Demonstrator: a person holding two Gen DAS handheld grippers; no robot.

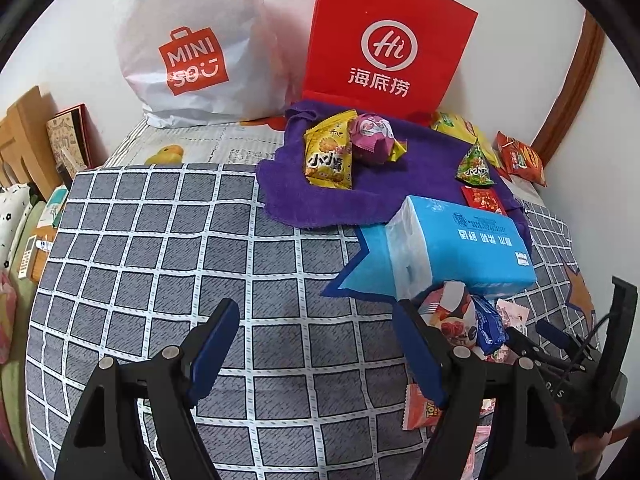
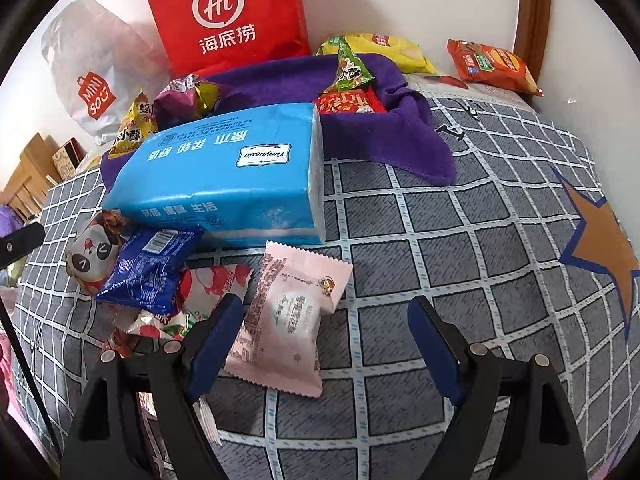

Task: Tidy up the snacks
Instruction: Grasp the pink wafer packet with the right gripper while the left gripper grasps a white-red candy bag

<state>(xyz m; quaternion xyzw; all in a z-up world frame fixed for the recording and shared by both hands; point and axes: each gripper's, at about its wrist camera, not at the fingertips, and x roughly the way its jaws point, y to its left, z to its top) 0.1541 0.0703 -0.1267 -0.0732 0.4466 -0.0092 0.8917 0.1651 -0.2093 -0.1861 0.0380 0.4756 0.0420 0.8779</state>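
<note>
My right gripper (image 2: 326, 312) is open just above the checked bedsheet, and a pink snack packet (image 2: 292, 316) lies flat between its fingers, close to the left one, untouched by the pads. Left of it sits a heap of snacks with a blue packet (image 2: 148, 272) and a panda packet (image 2: 88, 260). A blue tissue pack (image 2: 224, 176) lies behind them. My left gripper (image 1: 316, 316) is open over bare sheet, the heap beside its right finger. On the purple towel (image 1: 420, 160) rest a yellow packet (image 1: 328, 160), a pink-purple one (image 1: 372, 140) and a green triangular one (image 1: 476, 166).
A red paper bag (image 2: 228, 12) and a white plastic bag (image 2: 88, 72) stand against the wall at the back. Yellow (image 2: 384, 48) and orange (image 2: 492, 64) chip bags lie near the back right corner. Wooden furniture and boxes (image 1: 28, 136) border the bed's left side.
</note>
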